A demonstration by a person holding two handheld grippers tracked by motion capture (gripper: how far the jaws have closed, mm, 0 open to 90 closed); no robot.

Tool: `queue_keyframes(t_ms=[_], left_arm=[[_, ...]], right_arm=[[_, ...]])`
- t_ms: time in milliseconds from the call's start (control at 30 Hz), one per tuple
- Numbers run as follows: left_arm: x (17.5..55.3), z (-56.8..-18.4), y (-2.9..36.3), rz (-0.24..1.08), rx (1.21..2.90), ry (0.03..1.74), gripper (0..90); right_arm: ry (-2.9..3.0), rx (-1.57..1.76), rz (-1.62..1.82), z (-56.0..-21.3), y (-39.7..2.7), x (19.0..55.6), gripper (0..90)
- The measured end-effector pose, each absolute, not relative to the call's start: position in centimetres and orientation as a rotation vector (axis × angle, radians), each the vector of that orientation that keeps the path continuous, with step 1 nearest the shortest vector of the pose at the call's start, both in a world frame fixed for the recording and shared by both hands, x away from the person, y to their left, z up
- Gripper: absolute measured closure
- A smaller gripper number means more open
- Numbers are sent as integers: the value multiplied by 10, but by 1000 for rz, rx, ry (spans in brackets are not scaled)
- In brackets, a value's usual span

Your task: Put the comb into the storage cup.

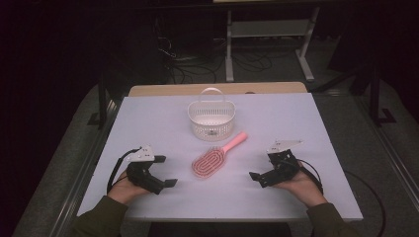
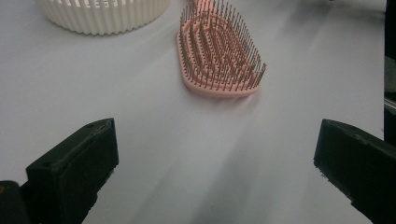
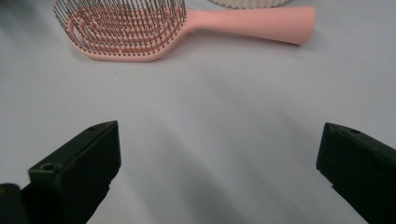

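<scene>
— So, where is the brush (image 1: 213, 159)?

— Flat on the white bench (image 1: 276, 123), bristles up, about midway between the two tongs. Its pink handle points up and to the right in the high view, toward the basket (image 1: 211, 118).

— Touching the basket?

— No, just beside it; the handle tip ends near the basket's wall. The basket stands upright behind the brush, handle raised.

— And the left tongs (image 1: 160, 172)?

— Wide open, nothing between the jaws, resting in the hand at the bench's near left. In the left gripper view the brush head (image 2: 219, 51) lies ahead of them, apart.

— The right tongs (image 1: 262, 168)?

— Also wide open and empty, at the near right, apart from the brush.
</scene>
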State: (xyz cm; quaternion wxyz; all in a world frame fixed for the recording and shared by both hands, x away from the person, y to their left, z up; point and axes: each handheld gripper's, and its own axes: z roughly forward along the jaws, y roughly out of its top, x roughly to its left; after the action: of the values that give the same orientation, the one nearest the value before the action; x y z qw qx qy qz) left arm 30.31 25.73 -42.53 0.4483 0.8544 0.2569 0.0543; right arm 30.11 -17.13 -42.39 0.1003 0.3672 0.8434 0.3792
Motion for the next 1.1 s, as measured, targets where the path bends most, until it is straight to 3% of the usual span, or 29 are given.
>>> queue_keyframes(t_ms=[1100], left_arm=[[304, -425, 258, 127, 2105, 638, 0]], right_arm=[[2499, 1062, 1146, -411, -159, 326, 6]])
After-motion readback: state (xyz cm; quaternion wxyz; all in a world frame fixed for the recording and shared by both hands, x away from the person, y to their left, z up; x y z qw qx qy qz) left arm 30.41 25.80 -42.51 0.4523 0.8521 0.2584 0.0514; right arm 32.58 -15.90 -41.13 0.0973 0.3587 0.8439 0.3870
